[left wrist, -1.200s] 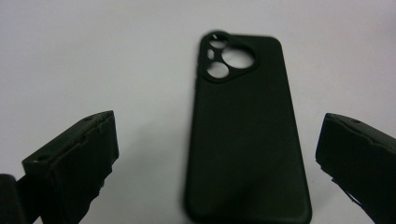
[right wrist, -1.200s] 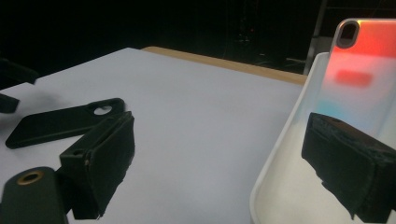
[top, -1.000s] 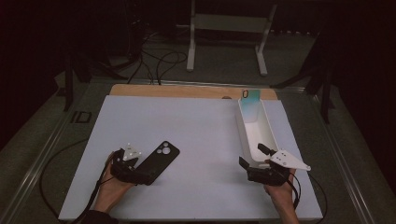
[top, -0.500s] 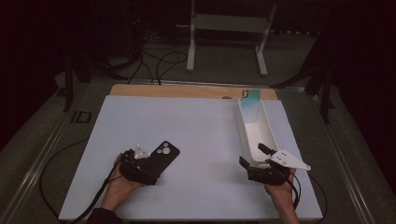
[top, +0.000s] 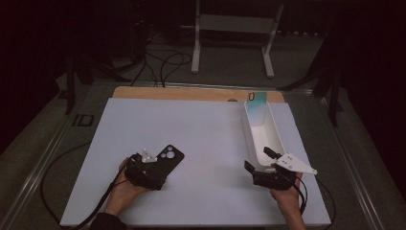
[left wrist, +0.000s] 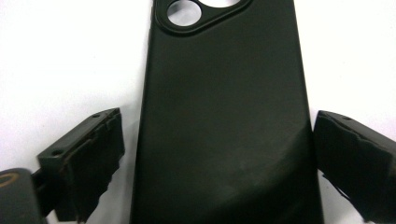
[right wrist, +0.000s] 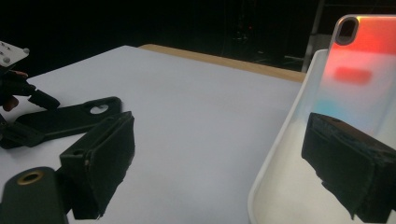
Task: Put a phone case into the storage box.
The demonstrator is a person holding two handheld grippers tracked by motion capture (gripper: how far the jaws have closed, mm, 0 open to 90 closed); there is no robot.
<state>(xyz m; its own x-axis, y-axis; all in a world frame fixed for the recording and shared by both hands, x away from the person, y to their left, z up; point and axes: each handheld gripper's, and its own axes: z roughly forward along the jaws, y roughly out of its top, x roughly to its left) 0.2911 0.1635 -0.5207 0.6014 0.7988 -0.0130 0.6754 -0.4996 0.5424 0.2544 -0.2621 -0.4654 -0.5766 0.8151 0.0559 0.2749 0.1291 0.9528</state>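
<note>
A black phone case [top: 170, 156] [left wrist: 224, 116] lies back up on the white mat, its camera cut-out at the far end. My left gripper [top: 159, 171] [left wrist: 217, 140] straddles its near end. The jaws have just been closing, and a gap still shows beside the left pad [left wrist: 100, 158]. My right gripper [top: 259, 160] [right wrist: 219, 154] stands open at the near end of a long white tray [top: 246, 135] [right wrist: 280, 140], one jaw outside the tray's wall and one inside. An iridescent phone case [top: 256, 101] [right wrist: 355, 60] leans upright at the tray's far end.
The white mat [top: 206, 129] covers a wooden board [top: 191, 93] whose strip shows at the back. A cable [top: 52, 167] runs off the left of the mat. Beyond the table stand a white frame [top: 232, 28] and floor cables [top: 163, 62] in the dark.
My left gripper has slid forward along the black phone case, so its jaws now flank the case's near end. The right gripper and tray have kept still.
</note>
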